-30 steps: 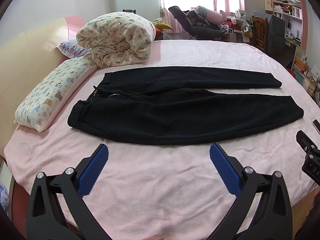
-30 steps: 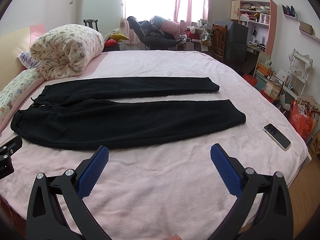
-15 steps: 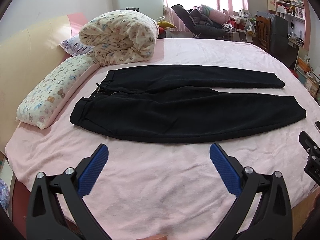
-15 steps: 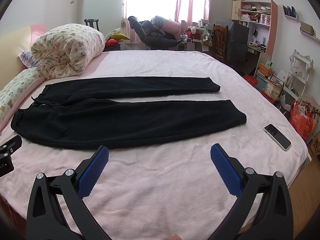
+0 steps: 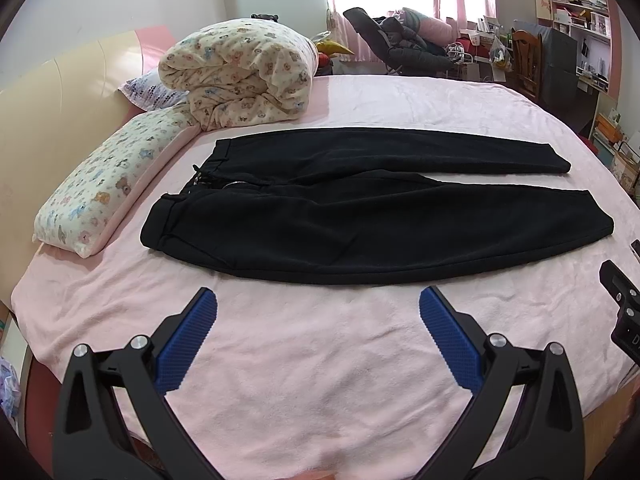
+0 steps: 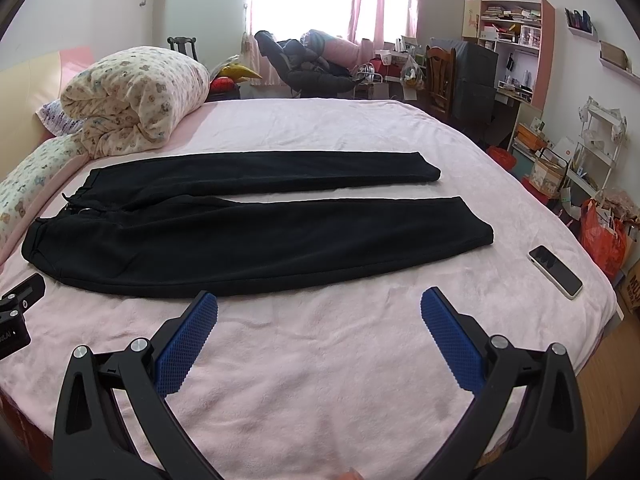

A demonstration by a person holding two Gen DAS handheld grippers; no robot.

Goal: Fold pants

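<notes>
Left tongs point(image 5: 318, 304): mine, spread wide, blue pads holding nothing, poised over bare blanket just short of the pants' near edge.
Right tongs point(image 6: 319, 306): mine, equally wide apart, nothing between the pads, over the blanket near the same edge.
Pants point(image 5: 360, 216): black, laid flat across the middle of the bed, unfolded; waistband toward the pillow end, both legs stretched out the other way, a narrow strip of blanket showing between them.
Bed point(image 5: 400, 100): covered in a pink fleecy blanket.
Pillow point(image 5: 108, 184): bear print, long, along the head end, near the waistband but not touching it.
Rolled quilt point(image 5: 240, 72): same print, bundled beyond the pillow.
Phone point(image 6: 555, 272): face up on the blanket, just beyond the cuff of the nearer leg.
</notes>
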